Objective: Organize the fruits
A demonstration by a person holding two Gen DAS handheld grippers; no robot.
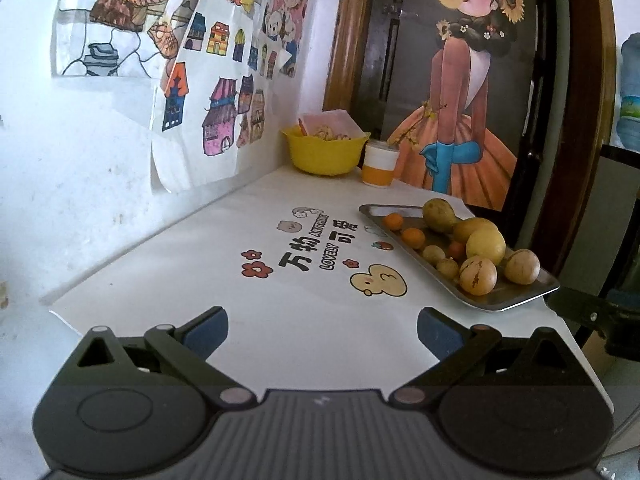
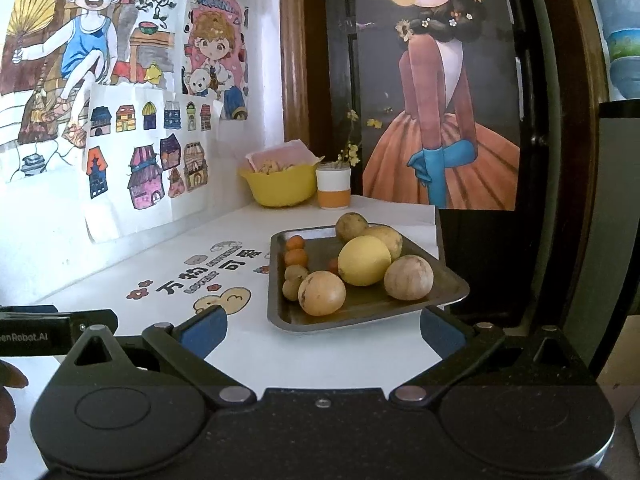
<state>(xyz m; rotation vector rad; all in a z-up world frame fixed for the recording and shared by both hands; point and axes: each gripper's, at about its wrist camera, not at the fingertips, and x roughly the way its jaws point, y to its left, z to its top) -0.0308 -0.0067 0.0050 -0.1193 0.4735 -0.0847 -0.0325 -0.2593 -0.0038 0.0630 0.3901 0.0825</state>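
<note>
1. Nearest each lens, left gripper [image 1: 322,334] and right gripper [image 2: 323,330] gape, empty.
2. At 12 o'clock from the right gripper, tray [image 2: 448,294] holds lemon [image 2: 364,260] and fruits.
3. Only the right view shows a hand [image 2: 10,380] at 9 o'clock.
4. Farther, bowl [image 1: 324,156] touches cup [image 1: 380,164].
</note>
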